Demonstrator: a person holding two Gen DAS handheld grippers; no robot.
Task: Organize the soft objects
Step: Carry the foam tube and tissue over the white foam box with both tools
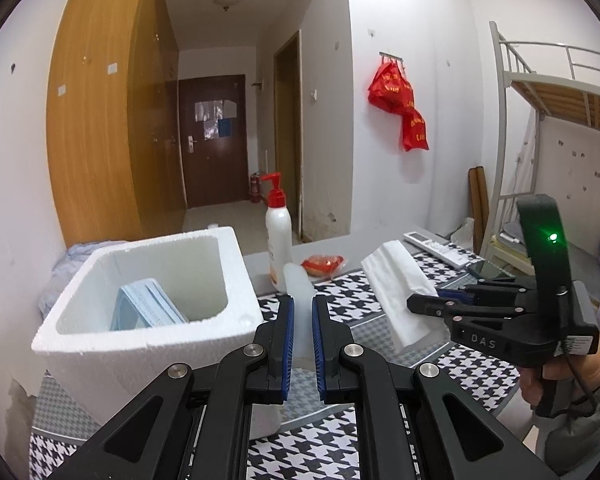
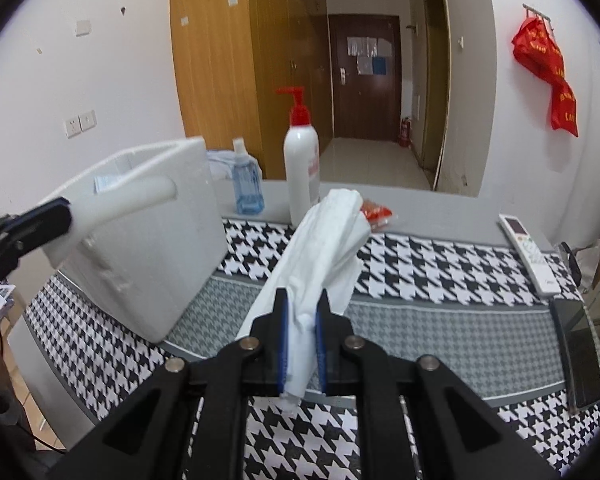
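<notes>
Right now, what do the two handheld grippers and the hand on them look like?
Both are black plastic with angular linkage arms, silver round pivot pins and ribbed blue pads on the fingers. The left gripper shows these up close. The right gripper matches; seen from the left wrist it carries white "DAS" lettering, a curved black upright with a green light, a white label and a black cable by the hand, which has a grey cuff.

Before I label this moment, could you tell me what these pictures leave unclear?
- Foam box floor: left wrist view, its front wall hides all below the blue masks.
- Red packet: right wrist view, partly behind the white tissue pack; print too small.
- Phone screen: only glare.
</notes>
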